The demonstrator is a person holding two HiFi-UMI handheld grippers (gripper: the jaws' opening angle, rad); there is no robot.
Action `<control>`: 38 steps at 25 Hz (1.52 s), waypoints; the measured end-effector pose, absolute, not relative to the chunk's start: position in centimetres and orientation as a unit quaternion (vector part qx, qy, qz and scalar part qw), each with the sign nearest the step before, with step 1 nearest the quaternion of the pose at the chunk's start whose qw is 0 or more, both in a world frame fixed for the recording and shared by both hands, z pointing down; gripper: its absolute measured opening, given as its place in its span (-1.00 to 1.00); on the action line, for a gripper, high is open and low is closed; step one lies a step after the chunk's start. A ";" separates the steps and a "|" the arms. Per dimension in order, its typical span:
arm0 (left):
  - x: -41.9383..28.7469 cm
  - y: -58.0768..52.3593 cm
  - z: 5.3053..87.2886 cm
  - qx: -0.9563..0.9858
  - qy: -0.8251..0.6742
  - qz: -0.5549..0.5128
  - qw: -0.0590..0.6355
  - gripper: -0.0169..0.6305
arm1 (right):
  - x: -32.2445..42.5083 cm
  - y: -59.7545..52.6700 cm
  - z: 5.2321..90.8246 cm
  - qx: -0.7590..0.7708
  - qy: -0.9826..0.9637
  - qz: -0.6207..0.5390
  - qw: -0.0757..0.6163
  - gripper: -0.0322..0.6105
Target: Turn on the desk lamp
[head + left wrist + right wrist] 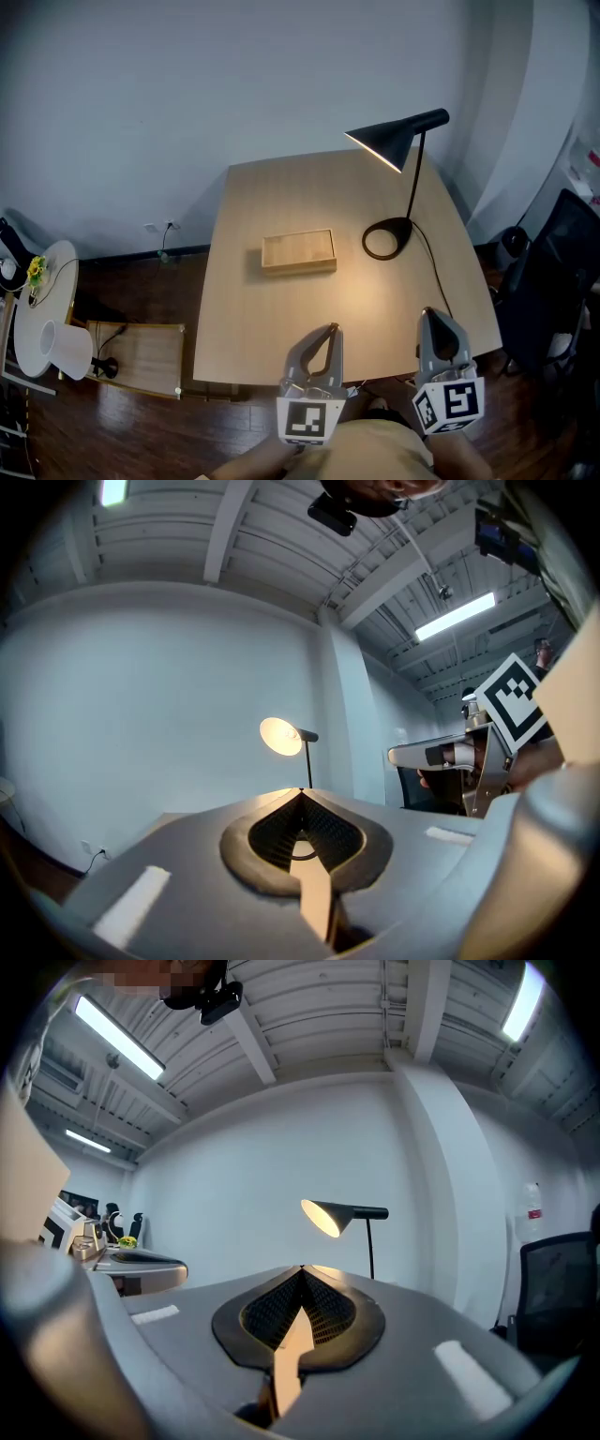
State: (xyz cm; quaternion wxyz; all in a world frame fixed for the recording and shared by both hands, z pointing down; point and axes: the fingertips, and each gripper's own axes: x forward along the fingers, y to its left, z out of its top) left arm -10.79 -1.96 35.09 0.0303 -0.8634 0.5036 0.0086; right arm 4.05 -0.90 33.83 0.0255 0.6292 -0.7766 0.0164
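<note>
Two empty claws, left claw [330,330] and right claw [428,315], were pinched together, one lit lamp [398,137], one wooden block [298,251], one bench [246,319].

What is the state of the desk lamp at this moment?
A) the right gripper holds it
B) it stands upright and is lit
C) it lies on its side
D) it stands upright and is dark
B: the desk lamp stands upright on the table, and the inside of its shade glows.

Cool, even room light. The lit desk lamp [394,141], ahead of the left tool [331,329] and right tool [428,315], warms the desk [281,309] beneath it. Overhead, ceiling strips [117,1037] glare; both gripper views warp at the edges, with near surfaces blurred.
</note>
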 end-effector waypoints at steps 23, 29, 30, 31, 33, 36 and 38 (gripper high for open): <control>-7.5 2.0 35.3 -0.826 0.563 -0.008 0.016 -0.95 | 7.0 2.6 35.7 0.585 -0.809 0.043 0.029 -0.90; -7.0 1.7 35.6 -0.826 0.563 -0.003 0.010 -0.95 | 7.0 2.5 36.0 0.583 -0.810 0.046 0.033 -0.90; -7.0 1.6 35.6 -0.828 0.561 -0.006 0.013 -0.95 | 7.0 2.4 36.0 0.582 -0.811 0.046 0.034 -0.90; -6.9 1.6 35.7 -0.829 0.559 -0.010 0.016 -0.95 | 6.9 2.4 36.0 0.582 -0.811 0.046 0.035 -0.90; -6.8 1.4 35.8 -0.830 0.557 -0.012 0.017 -0.95 | 6.9 2.3 36.1 0.581 -0.812 0.047 0.036 -0.90; -6.7 1.1 35.8 -0.831 0.557 -0.004 0.013 -0.95 | 6.8 2.0 36.3 0.579 -0.813 0.050 0.038 -0.90; -6.7 1.0 35.8 -0.831 0.556 -0.004 0.013 -0.95 | 6.8 1.9 36.4 0.579 -0.813 0.051 0.038 -0.90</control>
